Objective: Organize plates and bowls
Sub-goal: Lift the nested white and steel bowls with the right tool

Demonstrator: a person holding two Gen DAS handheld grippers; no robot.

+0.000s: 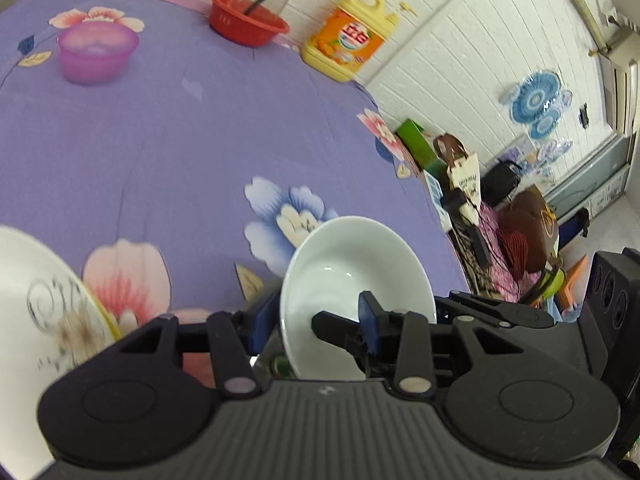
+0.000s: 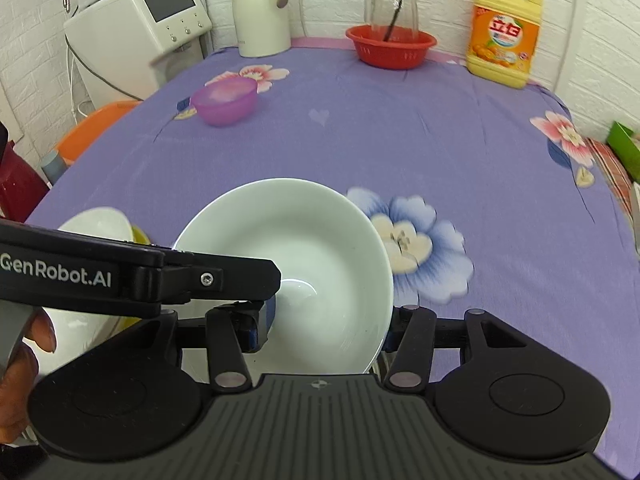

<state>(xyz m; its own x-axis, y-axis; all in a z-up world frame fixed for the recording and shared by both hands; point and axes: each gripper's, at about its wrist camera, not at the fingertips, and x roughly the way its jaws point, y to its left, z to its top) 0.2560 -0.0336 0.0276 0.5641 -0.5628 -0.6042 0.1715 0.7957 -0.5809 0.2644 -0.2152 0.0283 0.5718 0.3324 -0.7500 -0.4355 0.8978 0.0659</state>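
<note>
Counting across your desk (image 2: 400,140): one patterned plate (image 1: 36,300) at the near left, one white bowl (image 2: 320,260), one red basin (image 2: 390,46), one purple bowl (image 2: 226,100). Your left hand-held gripper (image 1: 316,320) pinches the white bowl's rim, one finger inside. Your right hand-held gripper (image 2: 328,322) straddles the same bowl from behind, jaws spread wide around it.
</note>
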